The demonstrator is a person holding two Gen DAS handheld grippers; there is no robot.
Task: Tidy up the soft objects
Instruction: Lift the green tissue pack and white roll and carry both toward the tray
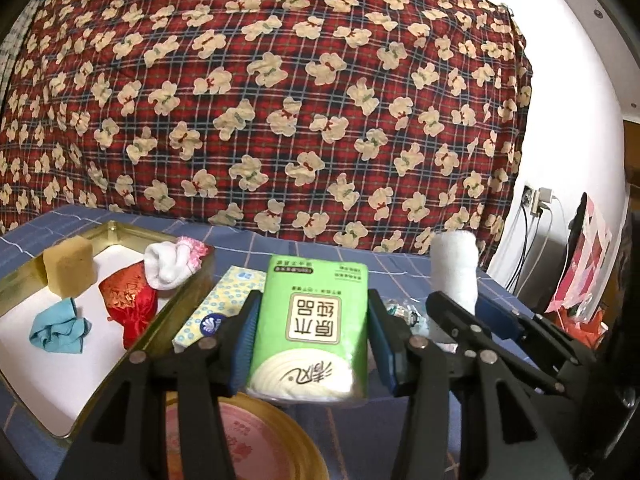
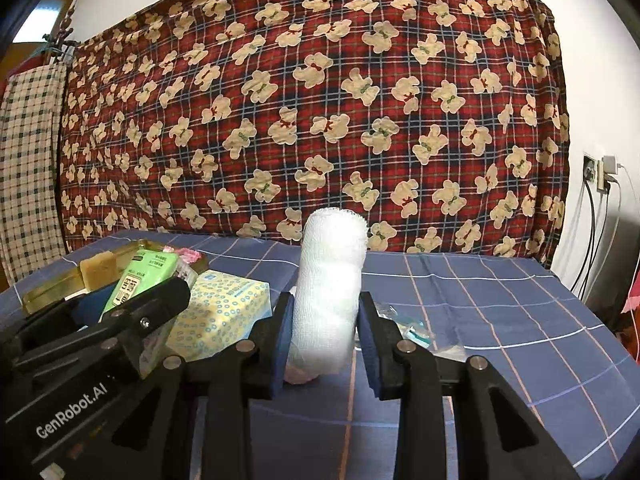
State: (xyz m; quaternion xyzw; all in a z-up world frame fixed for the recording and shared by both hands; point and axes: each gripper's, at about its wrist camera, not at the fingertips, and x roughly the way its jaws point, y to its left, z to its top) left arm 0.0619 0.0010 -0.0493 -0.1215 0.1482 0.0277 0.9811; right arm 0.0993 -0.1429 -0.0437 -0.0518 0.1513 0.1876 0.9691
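While left jaws (image 1: 312, 344) pinch glossy green tissue pack (image 1: 310, 320), right jaws (image 2: 324, 344) clamp white gauze roll (image 2: 330, 280).

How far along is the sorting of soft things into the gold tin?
Done: sponge, blue cloth, red pouch and sock lie in the gold tin. In hand: left claw grips the green tissue pack; right claw grips the gauze roll. Left: the yellow tissue pack.
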